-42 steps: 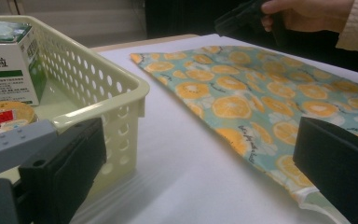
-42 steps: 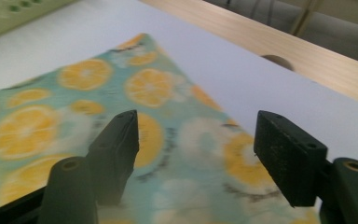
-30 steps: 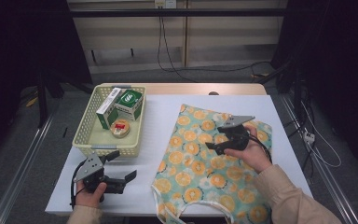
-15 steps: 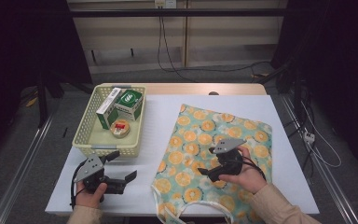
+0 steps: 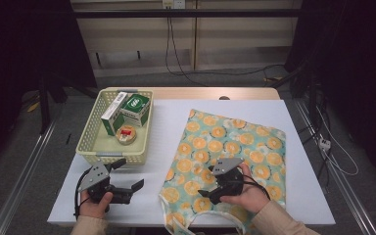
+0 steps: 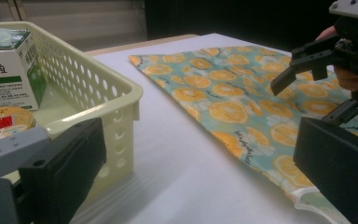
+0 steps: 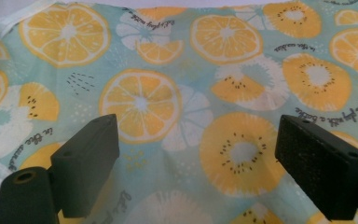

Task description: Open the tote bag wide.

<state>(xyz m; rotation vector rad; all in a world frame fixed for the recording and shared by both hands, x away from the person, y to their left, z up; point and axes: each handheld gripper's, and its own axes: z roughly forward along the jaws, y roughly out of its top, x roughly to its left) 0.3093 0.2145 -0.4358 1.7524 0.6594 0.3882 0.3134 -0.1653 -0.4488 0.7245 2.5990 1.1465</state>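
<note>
A teal cloth printed with orange slices (image 5: 235, 147) lies flat on the right half of the white table (image 5: 171, 127). My right gripper (image 5: 205, 182) hovers low over the cloth's near part, pointing left. Its jaws are open and have just been widening a little, with nothing between them; in the right gripper view (image 7: 196, 172) the printed cloth (image 7: 233, 60) lies beneath them. My left gripper (image 5: 129, 175) rests open near the front left edge, apart from the cloth. In the left gripper view (image 6: 200, 177) its jaws frame the cloth's edge (image 6: 223, 107) and the right gripper (image 6: 303, 100).
A pale yellow basket (image 5: 90, 147) stands at the left rear. It holds a white-and-green box (image 5: 113, 111), a green box (image 5: 136, 108) and a round tin (image 5: 126, 134). The basket's corner (image 6: 116, 93) is close to my left gripper. Bare white table lies between basket and cloth.
My right gripper has come from the cloth's far right part toward the near edge and lower, and to the left. The left gripper has stayed put.
</note>
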